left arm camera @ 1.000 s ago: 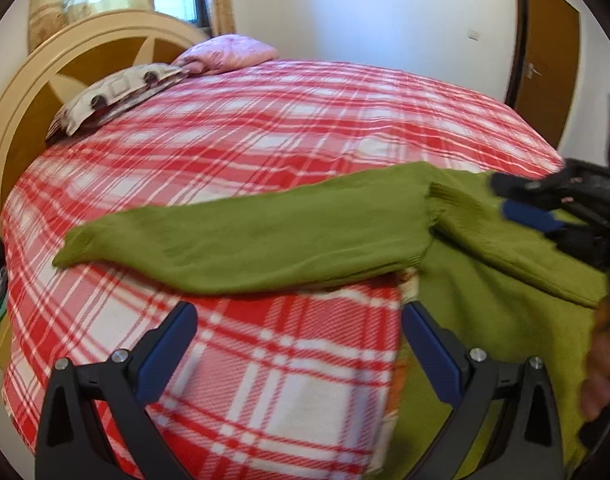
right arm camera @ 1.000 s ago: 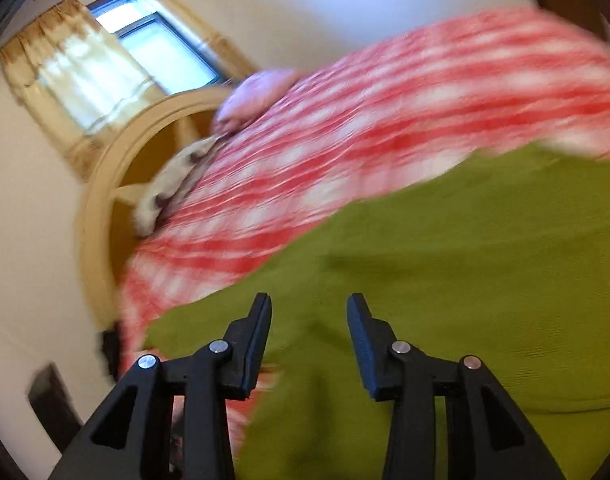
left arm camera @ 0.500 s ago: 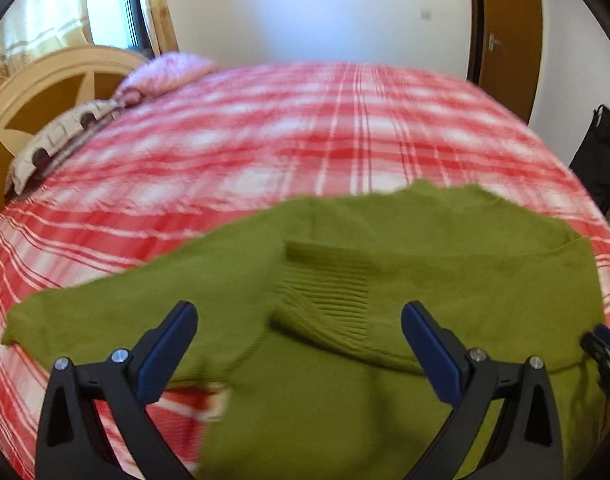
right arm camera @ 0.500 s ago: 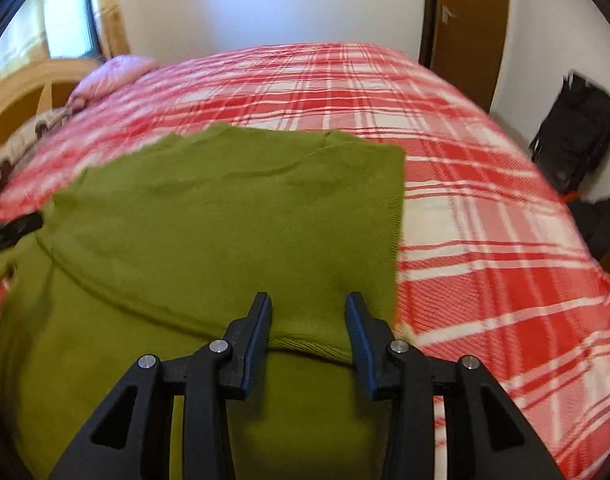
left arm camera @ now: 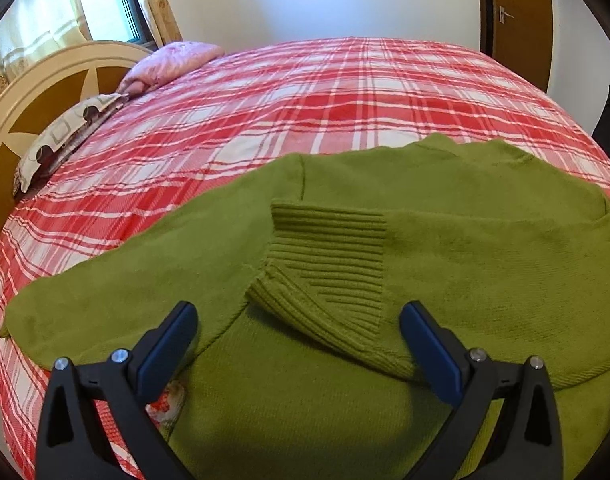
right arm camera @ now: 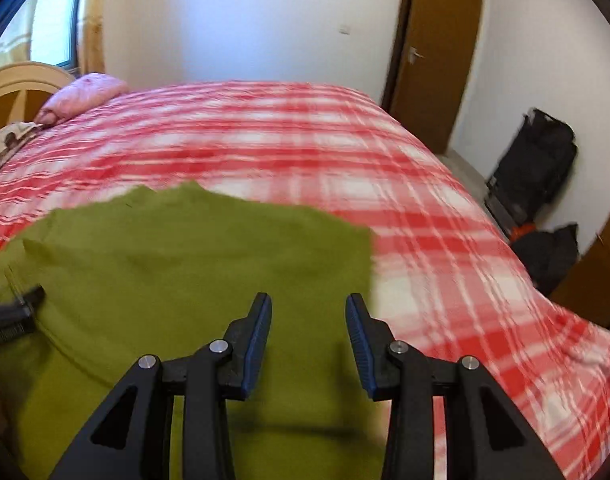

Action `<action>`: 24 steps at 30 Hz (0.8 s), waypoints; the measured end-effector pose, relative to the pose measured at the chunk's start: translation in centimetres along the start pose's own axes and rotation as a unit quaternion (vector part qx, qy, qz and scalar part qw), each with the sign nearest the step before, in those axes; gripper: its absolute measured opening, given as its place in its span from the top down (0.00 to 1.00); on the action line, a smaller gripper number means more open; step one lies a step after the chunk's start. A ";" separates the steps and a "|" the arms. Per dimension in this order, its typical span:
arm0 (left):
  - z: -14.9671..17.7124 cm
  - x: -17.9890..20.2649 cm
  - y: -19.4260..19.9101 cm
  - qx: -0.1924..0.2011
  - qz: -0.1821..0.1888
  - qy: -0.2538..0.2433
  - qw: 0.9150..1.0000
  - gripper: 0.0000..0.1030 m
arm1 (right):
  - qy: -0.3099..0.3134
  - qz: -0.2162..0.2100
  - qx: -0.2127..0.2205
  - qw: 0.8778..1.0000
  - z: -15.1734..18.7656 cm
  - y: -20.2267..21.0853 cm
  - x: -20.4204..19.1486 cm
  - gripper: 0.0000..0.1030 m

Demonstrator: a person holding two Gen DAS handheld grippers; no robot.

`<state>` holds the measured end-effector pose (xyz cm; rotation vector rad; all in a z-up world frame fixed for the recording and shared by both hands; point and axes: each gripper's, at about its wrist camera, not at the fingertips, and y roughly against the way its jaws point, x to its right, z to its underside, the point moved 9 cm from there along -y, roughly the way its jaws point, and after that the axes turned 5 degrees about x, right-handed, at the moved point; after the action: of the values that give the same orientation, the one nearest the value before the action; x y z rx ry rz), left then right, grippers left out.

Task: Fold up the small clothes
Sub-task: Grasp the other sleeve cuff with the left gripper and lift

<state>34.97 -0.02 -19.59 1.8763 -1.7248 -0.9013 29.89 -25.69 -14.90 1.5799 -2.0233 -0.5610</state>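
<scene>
A green knit sweater (left arm camera: 445, 264) lies flat on the red plaid bed (left arm camera: 345, 92). One sleeve is folded across the body, and its ribbed cuff (left arm camera: 329, 264) rests near the middle. The other sleeve (left arm camera: 105, 300) stretches out to the left. My left gripper (left arm camera: 299, 320) hovers open and wide just above the cuff, holding nothing. In the right wrist view the sweater (right arm camera: 185, 264) fills the lower left. There my right gripper (right arm camera: 308, 304) is open with a narrow gap, empty, above the sweater's right edge. The left gripper's tip (right arm camera: 13, 312) shows at the far left.
A pink pillow (left arm camera: 173, 60) and a patterned pillow (left arm camera: 65, 136) lie by the cream headboard (left arm camera: 33, 92) at the left. A brown door (right arm camera: 433, 68) and black bags (right arm camera: 533, 168) stand beyond the bed's right side. The plaid bedspread (right arm camera: 465, 260) is bare right of the sweater.
Both grippers have swung to the right over the sweater. The left one went from the outstretched sleeve to the folded cuff, the right one to the sweater's right edge.
</scene>
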 end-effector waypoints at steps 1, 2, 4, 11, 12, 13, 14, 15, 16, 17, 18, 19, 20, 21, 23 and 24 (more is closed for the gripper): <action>0.0 0.0 0.0 0.000 0.001 0.002 1.000 0.00 | -0.003 -0.012 -0.009 1.000 0.0 -1.0 -0.6 0.62; -0.2 -0.1 -0.2 -0.001 0.002 0.003 1.000 0.00 | -0.007 -0.014 -0.016 1.000 0.5 -1.7 -0.9 0.62; -0.1 -0.3 -0.5 -0.005 0.005 0.012 1.000 0.00 | -0.028 0.007 -0.056 0.998 2.2 -4.4 0.4 0.62; 0.1 -0.2 -1.0 -0.007 0.028 0.036 0.999 0.00 | -0.099 0.015 -0.047 0.994 2.7 -4.2 4.3 0.56; 0.1 -0.2 -1.0 -0.008 0.029 0.037 0.999 0.00 | -0.096 0.018 -0.045 0.994 2.8 -4.1 4.2 0.56; 0.1 -0.2 -0.9 -0.007 0.029 0.037 0.999 0.00 | -0.091 0.022 -0.044 0.995 2.9 -4.1 4.0 0.56; 0.1 -0.2 -0.9 -0.008 0.029 0.037 0.999 0.00 | -0.082 0.028 -0.044 0.995 2.9 -4.1 3.8 0.56; 0.1 -0.1 -0.9 -0.009 0.030 0.033 0.999 0.00 | -0.076 0.032 -0.045 0.996 2.9 -4.1 3.6 0.56; 0.1 -0.4 -0.7 -0.010 0.029 0.028 0.999 0.00 | -0.072 0.034 -0.044 0.996 2.8 -4.2 3.5 0.55; -0.1 -1.0 -0.3 -0.005 0.021 0.029 0.999 0.00 | -0.073 0.034 -0.044 0.996 2.8 -4.1 3.5 0.55; -0.4 -2.3 0.4 0.006 0.011 0.042 0.999 0.00 | -0.077 0.030 -0.043 0.996 2.9 -4.1 3.7 0.55; -0.5 -3.4 0.9 0.013 0.006 0.054 0.998 0.00 | -0.081 0.025 -0.042 0.995 2.8 -3.9 3.8 0.55; -0.7 -5.3 1.6 0.019 0.001 0.075 0.997 0.00 | -0.086 0.021 -0.041 0.995 2.8 -4.0 4.0 0.54; -0.8 -7.2 2.0 0.023 -0.006 0.098 0.995 0.00 | -0.089 0.018 -0.041 0.995 2.7 -4.2 3.9 0.54; -0.5 -11.7 2.5 0.025 -0.031 0.142 0.989 0.00 | -0.089 0.018 -0.040 0.995 2.7 -4.3 3.9 0.54; -0.3 -13.6 2.6 0.025 -0.045 0.160 0.986 0.00 | -0.087 0.019 -0.040 0.995 2.6 -4.3 3.8 0.54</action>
<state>33.22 12.96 -15.24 2.0173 -1.4923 -0.5539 30.75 -30.38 -19.01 1.4875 -2.1238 -0.7804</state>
